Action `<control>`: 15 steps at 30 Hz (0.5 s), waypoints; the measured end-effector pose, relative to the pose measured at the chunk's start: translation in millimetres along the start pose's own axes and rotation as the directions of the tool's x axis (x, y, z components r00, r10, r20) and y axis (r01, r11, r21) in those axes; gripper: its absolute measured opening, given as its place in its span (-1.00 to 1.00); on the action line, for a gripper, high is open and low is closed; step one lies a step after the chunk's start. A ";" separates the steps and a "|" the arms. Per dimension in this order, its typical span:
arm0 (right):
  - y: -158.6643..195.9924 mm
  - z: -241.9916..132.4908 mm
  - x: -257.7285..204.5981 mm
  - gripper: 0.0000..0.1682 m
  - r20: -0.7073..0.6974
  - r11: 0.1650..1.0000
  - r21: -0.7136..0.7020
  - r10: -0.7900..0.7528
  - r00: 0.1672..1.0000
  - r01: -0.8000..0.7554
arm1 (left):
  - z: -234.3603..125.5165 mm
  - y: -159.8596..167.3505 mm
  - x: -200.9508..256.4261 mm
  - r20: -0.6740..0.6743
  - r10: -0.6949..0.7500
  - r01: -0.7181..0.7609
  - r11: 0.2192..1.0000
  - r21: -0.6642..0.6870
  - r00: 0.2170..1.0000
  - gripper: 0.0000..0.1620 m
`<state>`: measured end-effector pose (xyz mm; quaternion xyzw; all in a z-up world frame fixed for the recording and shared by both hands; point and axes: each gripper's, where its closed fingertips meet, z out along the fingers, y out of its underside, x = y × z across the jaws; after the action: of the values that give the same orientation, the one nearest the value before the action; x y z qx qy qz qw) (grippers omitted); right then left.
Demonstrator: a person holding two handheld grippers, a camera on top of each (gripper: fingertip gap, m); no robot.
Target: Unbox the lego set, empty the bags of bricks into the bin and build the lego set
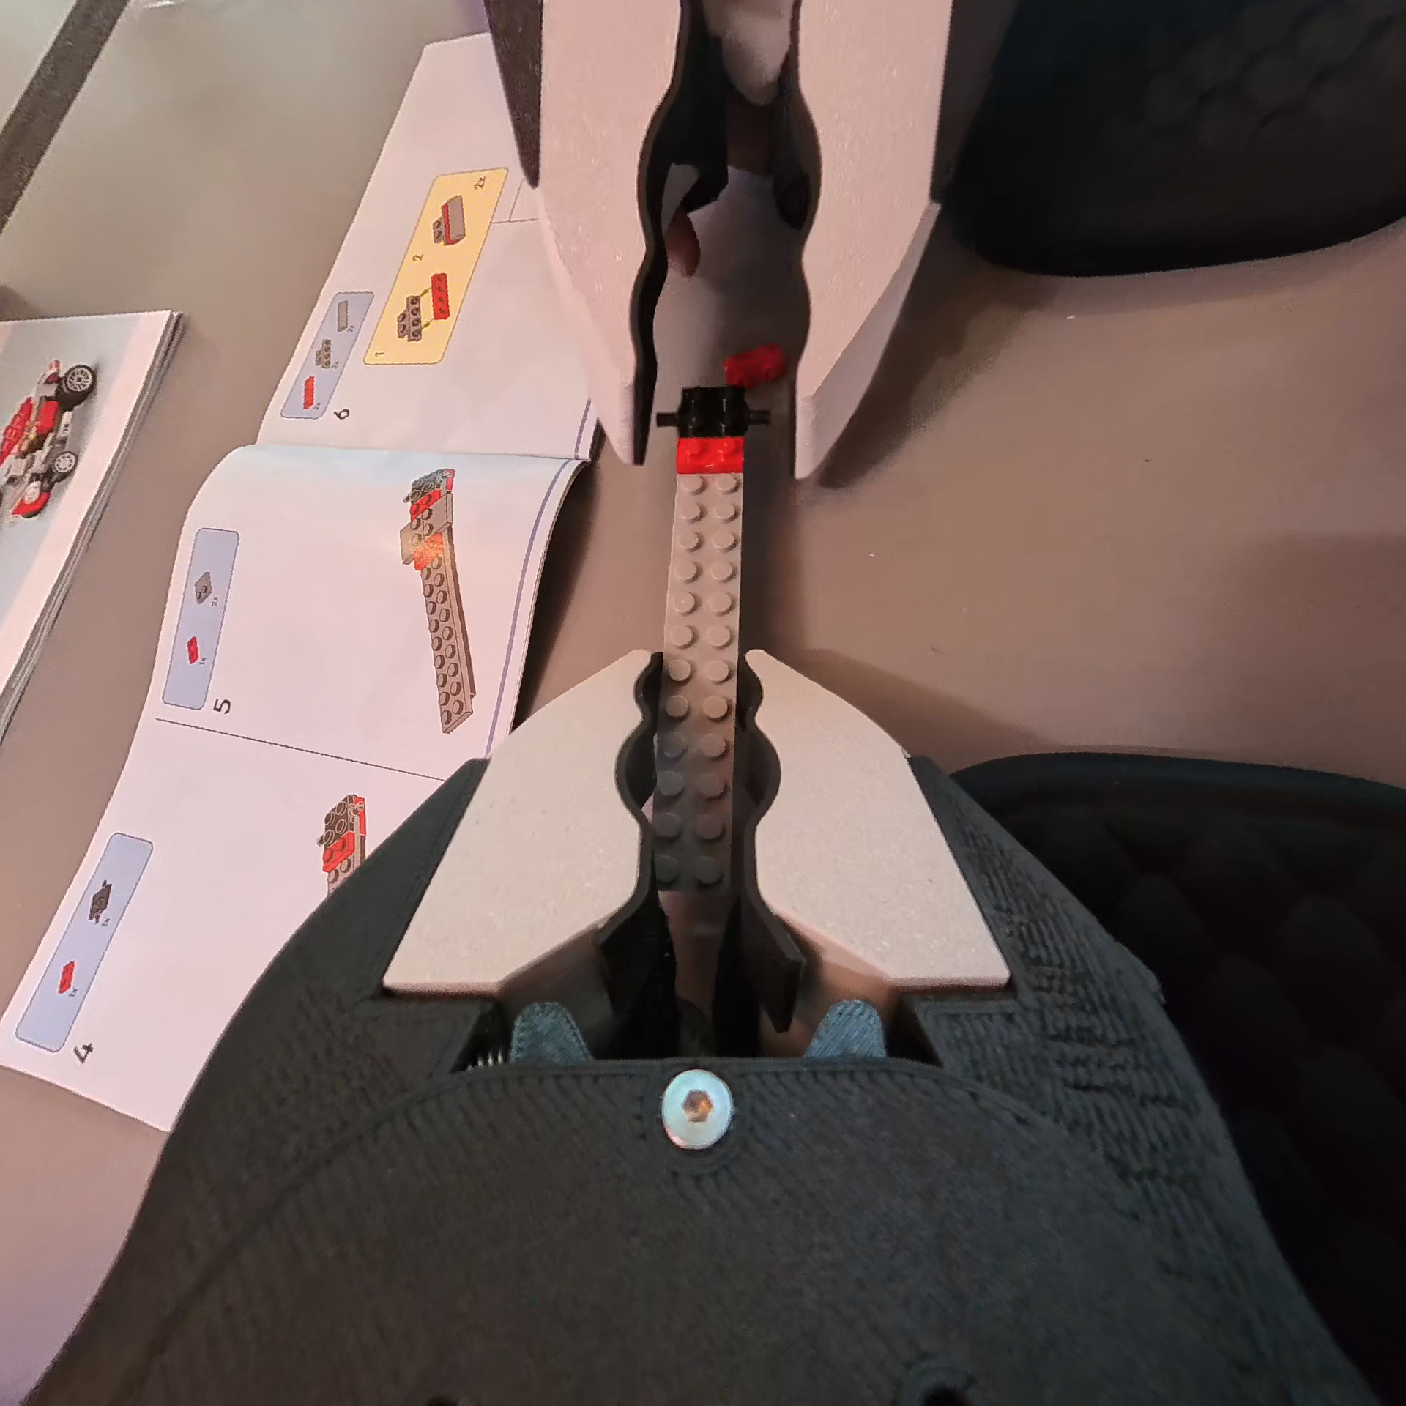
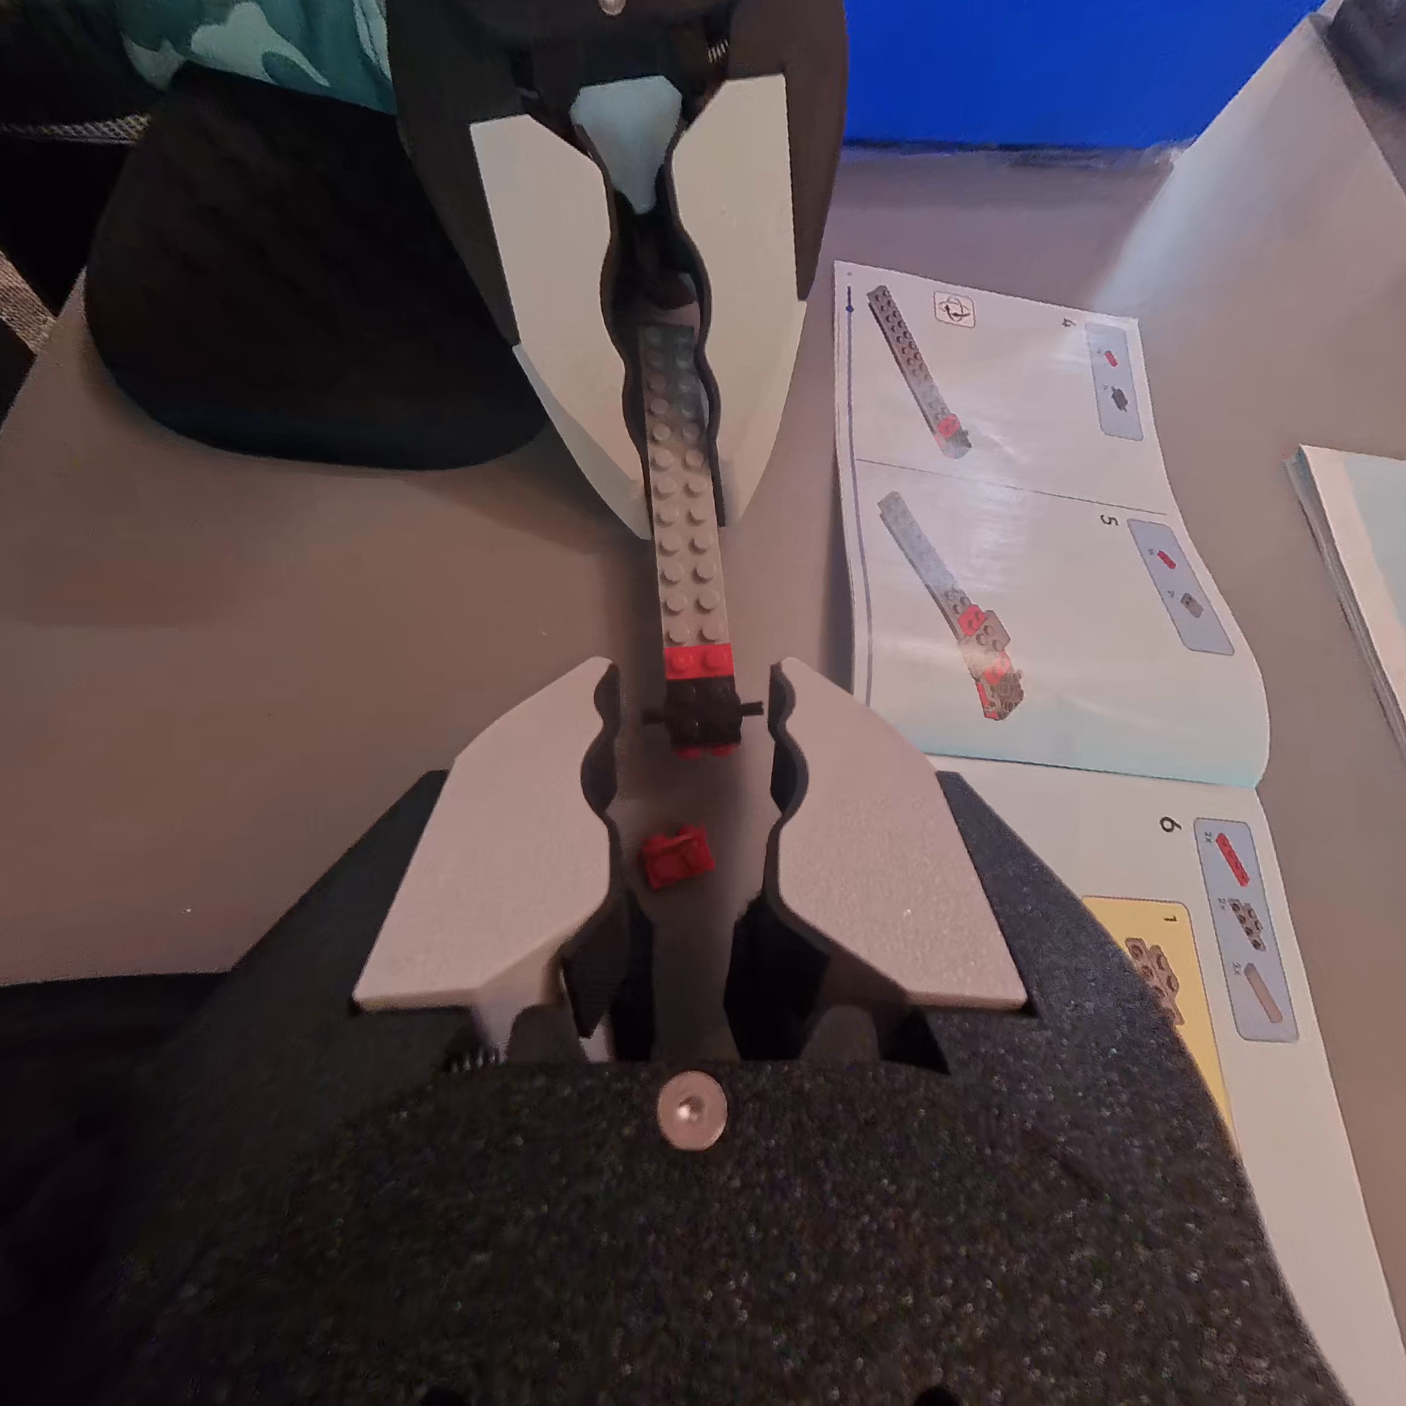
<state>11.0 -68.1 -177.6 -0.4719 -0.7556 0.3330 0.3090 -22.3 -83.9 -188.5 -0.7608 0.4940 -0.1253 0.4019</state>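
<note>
Closest to the lens, the left gripper (image 1: 698,685) has its jaws clamped narrow on the near end of the long grey plate (image 1: 704,609), which juts forward above the table (image 1: 1065,570). Opposite, the right gripper (image 2: 692,685) stands with jaws wide around the far end, touching nothing. A loose red brick (image 2: 677,856) lies on the table between its fingers. Held by 1 end only, the plate could likely pivot or slip if pressed from above. It is 2 studs wide, capped with a red plate (image 1: 709,454) and a black axle piece (image 1: 711,411). An open instruction booklet (image 1: 342,609) lies beside it.
</note>
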 end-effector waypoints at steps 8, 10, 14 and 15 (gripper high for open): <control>0.1 0.6 -2.3 -0.65 0.002 0.999 -0.026 -0.018 1.000 0.018 | -0.9 -2.5 0.4 0.008 0.014 -0.014 1.000 0.008 1.000 -0.77; -1.7 -3.1 -2.5 -0.71 -0.004 1.000 -0.018 0.006 1.000 -0.006 | -4.6 -4.5 -4.6 0.049 0.002 -0.002 1.000 0.009 0.999 -0.72; -3.7 -4.7 -3.2 -0.71 -0.012 0.999 -0.021 0.025 1.000 -0.025 | -25.3 -21.0 -8.9 0.113 -0.045 0.036 0.996 0.085 0.993 -0.62; -3.0 -3.4 -4.2 -0.71 -0.005 0.999 -0.033 0.025 1.000 -0.025 | -31.7 -23.6 -8.4 0.124 -0.058 0.046 0.994 0.098 0.991 -0.62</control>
<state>13.6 -72.2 -173.9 -0.4871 -0.7545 0.3231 0.2985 -29.5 -87.8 -148.9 -0.7599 0.4408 -0.1107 0.4649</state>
